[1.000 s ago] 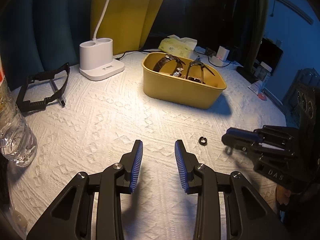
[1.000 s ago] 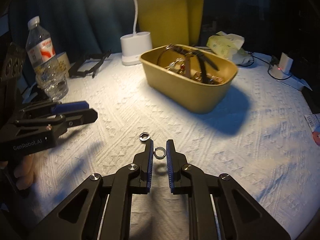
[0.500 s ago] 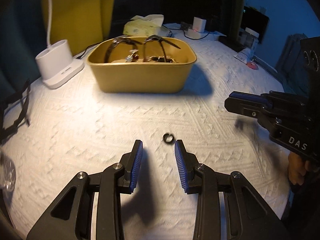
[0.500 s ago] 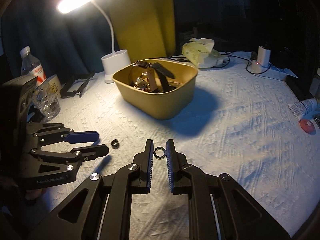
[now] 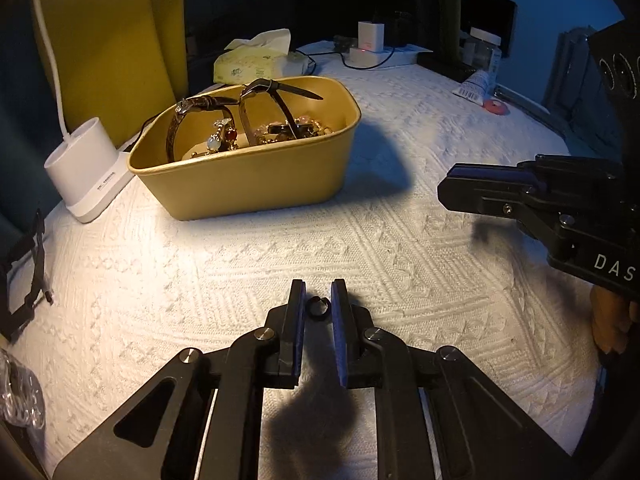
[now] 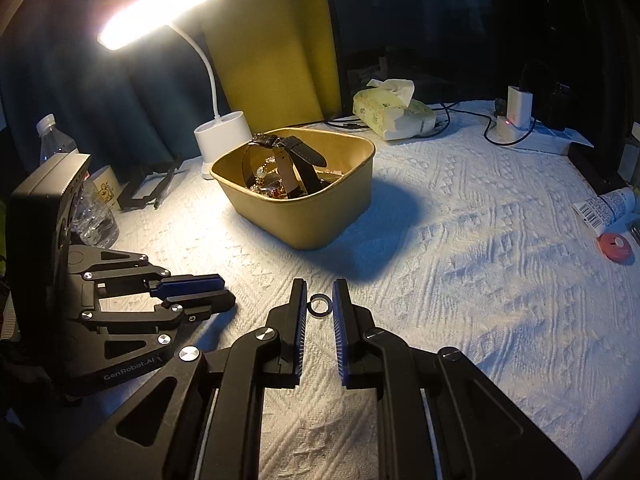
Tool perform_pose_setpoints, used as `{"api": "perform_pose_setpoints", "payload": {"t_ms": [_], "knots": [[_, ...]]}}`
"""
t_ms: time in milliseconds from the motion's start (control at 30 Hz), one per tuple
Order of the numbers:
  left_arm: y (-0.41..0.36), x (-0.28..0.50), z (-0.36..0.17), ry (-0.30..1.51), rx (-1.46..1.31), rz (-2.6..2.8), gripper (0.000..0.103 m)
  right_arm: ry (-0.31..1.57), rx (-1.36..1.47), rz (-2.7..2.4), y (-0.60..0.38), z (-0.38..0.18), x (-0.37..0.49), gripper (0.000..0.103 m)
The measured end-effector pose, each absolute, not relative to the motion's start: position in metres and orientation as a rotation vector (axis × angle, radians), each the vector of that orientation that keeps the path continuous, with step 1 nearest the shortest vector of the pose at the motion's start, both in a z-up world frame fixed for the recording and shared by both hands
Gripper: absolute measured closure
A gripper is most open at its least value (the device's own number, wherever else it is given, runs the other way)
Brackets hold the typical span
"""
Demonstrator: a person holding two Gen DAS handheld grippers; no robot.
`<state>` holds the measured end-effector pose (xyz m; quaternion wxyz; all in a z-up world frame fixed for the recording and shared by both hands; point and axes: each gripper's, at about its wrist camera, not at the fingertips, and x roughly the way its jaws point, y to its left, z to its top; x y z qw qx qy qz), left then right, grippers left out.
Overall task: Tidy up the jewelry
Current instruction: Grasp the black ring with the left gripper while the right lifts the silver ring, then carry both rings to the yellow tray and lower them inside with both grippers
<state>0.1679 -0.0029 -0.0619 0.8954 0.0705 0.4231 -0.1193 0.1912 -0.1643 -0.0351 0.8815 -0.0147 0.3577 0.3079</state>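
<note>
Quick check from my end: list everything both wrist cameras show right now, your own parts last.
tub: one, mustard, mid-table, holding watches and jewelry
dark ring: one, between left tool pads
silver ring: one, gripped in right tool
lamp: one, white, lit, behind tub
tissue pack: one, yellow, far side
water bottle: one, clear, left edge
charger: one, white, far right
left tool: black, jaws closing around dark ring
right tool: black, shut

Left gripper [image 5: 319, 307]: tilted downward, jaws closing around small dark ring [image 5: 319, 306].
Right gripper [image 6: 320, 306]: tilted downward, clamped on pale metal ring [image 6: 320, 305].
</note>
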Motion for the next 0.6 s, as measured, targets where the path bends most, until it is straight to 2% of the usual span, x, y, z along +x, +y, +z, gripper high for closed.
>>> {"api": "perform_pose_setpoints", "payload": {"t_ms": [600], "knots": [[0.016, 0.185, -0.019, 0.720, 0.149, -0.229, 0.089, 0.661, -0.027, 0.650, -0.146, -0.005, 0.217, 0.090]]}}
